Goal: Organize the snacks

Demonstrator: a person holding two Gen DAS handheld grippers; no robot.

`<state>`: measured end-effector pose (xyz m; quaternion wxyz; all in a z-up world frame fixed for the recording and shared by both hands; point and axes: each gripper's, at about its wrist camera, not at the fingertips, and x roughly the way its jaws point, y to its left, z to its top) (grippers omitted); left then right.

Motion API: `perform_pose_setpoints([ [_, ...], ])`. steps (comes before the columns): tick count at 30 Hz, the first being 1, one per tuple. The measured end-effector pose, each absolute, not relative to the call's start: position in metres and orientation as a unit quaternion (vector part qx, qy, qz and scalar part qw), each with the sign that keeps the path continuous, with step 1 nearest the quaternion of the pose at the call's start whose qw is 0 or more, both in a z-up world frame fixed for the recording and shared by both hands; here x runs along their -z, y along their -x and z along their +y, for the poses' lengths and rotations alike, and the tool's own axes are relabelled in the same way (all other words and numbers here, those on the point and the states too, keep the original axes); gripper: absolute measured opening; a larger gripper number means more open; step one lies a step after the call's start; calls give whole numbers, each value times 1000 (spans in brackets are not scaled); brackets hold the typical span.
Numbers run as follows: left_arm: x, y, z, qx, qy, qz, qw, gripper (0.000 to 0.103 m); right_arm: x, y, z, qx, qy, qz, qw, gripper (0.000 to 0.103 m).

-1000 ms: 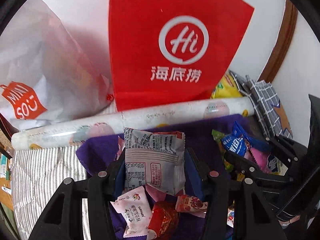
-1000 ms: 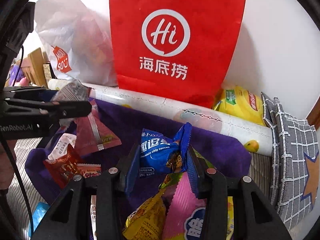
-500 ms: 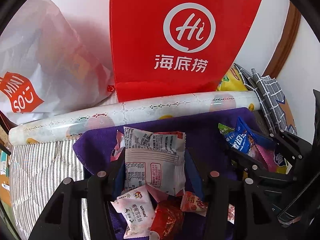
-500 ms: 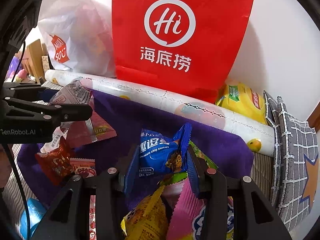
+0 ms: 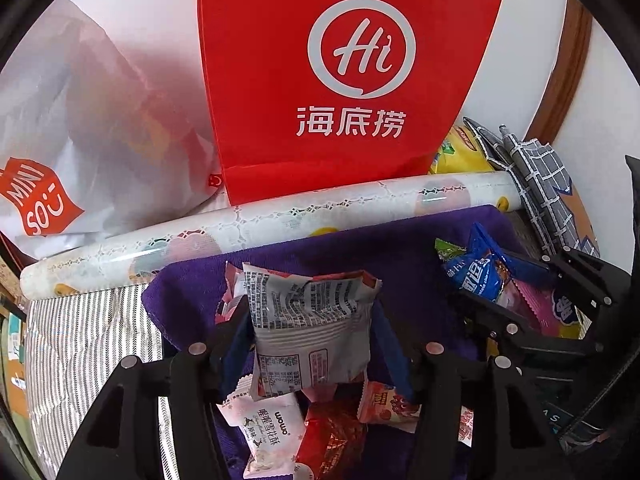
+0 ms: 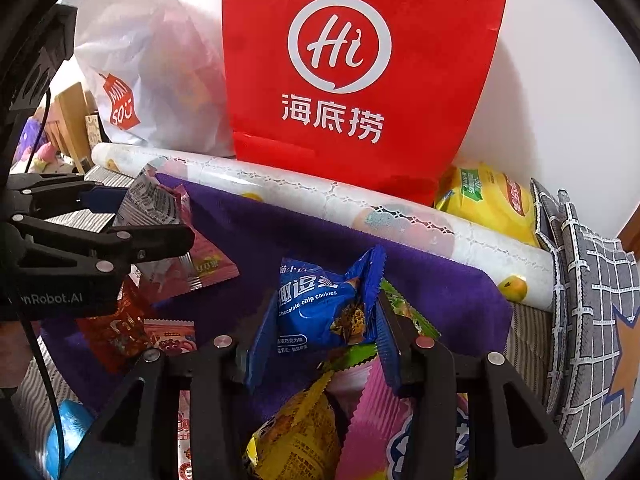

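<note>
My left gripper (image 5: pixel 310 316) is shut on a grey-white snack packet (image 5: pixel 308 328) and holds it above a purple cloth (image 5: pixel 360 256). My right gripper (image 6: pixel 320 312) is shut on a blue chocolate chip cookie packet (image 6: pixel 320 304) above the same cloth (image 6: pixel 280 232). Loose snacks lie below: a white packet (image 5: pixel 268 428) and a red one (image 5: pixel 332 440) under the left gripper, a yellow packet (image 6: pixel 300 440) and a pink one (image 6: pixel 380 420) under the right. The left gripper with its packet also shows in the right wrist view (image 6: pixel 152 216), the right gripper in the left wrist view (image 5: pixel 492 276).
A tall red paper bag (image 5: pixel 348 80) stands against the white wall behind a white patterned roll (image 5: pixel 260 220). A white plastic shopping bag (image 5: pixel 80 120) sits at the left. A yellow bag (image 6: pixel 492 200) and a grey checked cushion (image 6: pixel 592 280) lie at the right. Striped fabric (image 5: pixel 80 344) lies under the cloth.
Both grippers have risen a little with their packets still held, and the red bag and roll sit lower and closer in both views.
</note>
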<state>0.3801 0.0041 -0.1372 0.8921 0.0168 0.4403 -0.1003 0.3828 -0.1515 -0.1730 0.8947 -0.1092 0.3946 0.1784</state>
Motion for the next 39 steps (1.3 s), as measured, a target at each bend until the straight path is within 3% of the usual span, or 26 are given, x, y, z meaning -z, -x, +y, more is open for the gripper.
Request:
perform_pose_setpoints([
  [15, 137, -381, 4, 111, -4, 448, 887, 76, 169, -379, -149, -188, 97, 392, 896, 61],
  [26, 133, -381, 9, 111, 12, 456, 883, 77, 158, -374, -153, -168, 82, 384, 904, 64],
  [35, 96, -362, 11, 111, 12, 428, 897, 80, 121, -346, -165, -133, 66, 367, 918, 66],
  [39, 77, -343, 14, 108, 27, 421, 900, 80, 99, -323, -172, -125, 58, 354, 925, 72],
])
